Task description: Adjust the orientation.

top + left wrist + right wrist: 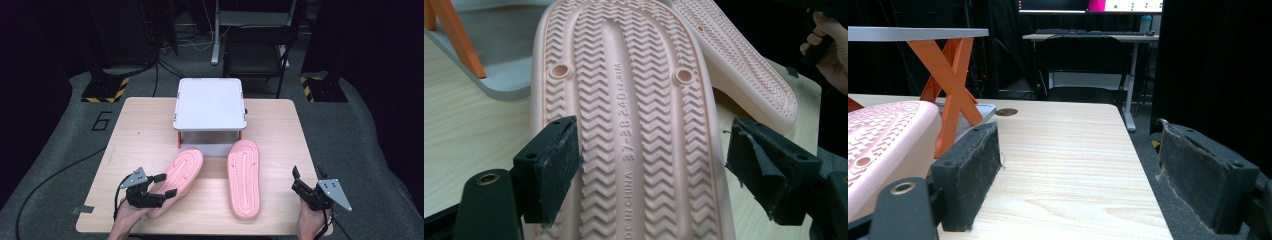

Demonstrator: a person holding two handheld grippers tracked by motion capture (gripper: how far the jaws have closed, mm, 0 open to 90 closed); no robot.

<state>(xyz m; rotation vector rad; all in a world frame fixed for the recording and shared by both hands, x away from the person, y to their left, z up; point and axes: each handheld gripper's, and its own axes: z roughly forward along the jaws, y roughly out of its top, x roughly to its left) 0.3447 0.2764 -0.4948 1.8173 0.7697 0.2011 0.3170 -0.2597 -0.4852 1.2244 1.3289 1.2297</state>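
Two pink slippers lie sole up on the wooden table [145, 130]. The left slipper [184, 172] [639, 100] is angled, with its heel toward me. My left gripper [165, 185] [651, 137] is at that heel, jaws open wide on either side of the zigzag sole. The left pad [554, 170] overlaps the sole's edge, and a thin gap shows at the right pad [764, 170]. The right slipper [243, 177] [744, 65] [878, 145] lies straight beside it. My right gripper [296, 181] [1078, 150] is open at the table's right front edge with nothing between its pads.
A white square stand [210, 102] on orange crossed legs [955, 70] sits at the table's back middle, just behind the slippers' toes. A chair and desk legs stand on the grey floor beyond. The person's right hand [829, 45] appears far off in the left gripper view.
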